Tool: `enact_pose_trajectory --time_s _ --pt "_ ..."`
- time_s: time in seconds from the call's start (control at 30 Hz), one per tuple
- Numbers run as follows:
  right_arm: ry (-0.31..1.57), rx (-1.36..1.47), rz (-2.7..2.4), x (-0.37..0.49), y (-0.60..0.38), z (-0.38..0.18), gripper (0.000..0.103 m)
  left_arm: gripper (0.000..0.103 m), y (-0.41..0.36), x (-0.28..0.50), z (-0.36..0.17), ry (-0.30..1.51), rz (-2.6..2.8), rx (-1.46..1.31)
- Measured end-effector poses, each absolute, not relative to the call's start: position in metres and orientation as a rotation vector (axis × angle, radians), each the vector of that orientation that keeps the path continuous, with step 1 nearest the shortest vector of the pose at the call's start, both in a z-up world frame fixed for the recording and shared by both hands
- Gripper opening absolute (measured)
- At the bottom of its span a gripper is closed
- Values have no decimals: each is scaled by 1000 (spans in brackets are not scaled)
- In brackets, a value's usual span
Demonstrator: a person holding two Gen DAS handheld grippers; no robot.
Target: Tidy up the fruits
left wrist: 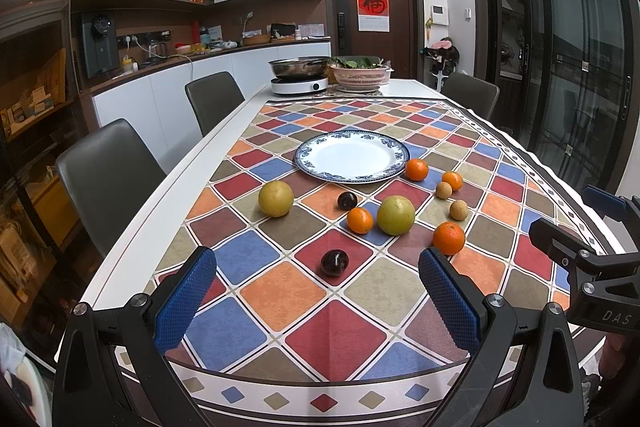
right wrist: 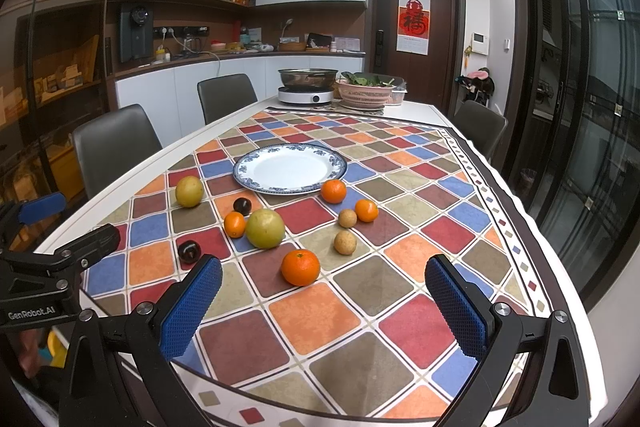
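A white plate with a blue rim (left wrist: 352,157) (right wrist: 290,167) stands empty on the chequered tablecloth. In front of it lie loose fruits: two yellow-green pears (left wrist: 275,198) (left wrist: 395,215), several oranges, the nearest (left wrist: 449,237) (right wrist: 300,267), two dark plums (left wrist: 334,263) (left wrist: 347,201) and two small tan fruits (left wrist: 459,209) (left wrist: 444,190). My left gripper (left wrist: 318,265) is open and empty, hovering just before the near plum. My right gripper (right wrist: 324,277) is open and empty, just behind the nearest orange.
An induction cooker with a steel pan (left wrist: 299,77) and a pink basket of greens (left wrist: 361,73) stand at the table's far end. Grey chairs (left wrist: 108,171) (left wrist: 214,99) line the left side, one (left wrist: 470,93) the far right. The right gripper's body (left wrist: 588,259) shows at my right.
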State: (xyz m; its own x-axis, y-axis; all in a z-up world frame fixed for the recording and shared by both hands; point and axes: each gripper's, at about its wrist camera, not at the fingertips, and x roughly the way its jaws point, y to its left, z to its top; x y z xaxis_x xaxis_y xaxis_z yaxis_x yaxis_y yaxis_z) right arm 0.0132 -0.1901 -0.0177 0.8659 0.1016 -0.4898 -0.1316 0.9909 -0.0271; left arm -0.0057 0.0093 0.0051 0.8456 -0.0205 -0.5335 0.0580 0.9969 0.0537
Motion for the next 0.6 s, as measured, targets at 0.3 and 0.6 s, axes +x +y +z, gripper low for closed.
enact_pose_trajectory --time_s 0.3,0.6 --pt "513 -62 125 13 -184 -15 102 103 11 -6 5 565 -40 66" --pt "540 -65 140 20 -184 -22 102 103 15 1 -2 590 -36 59"
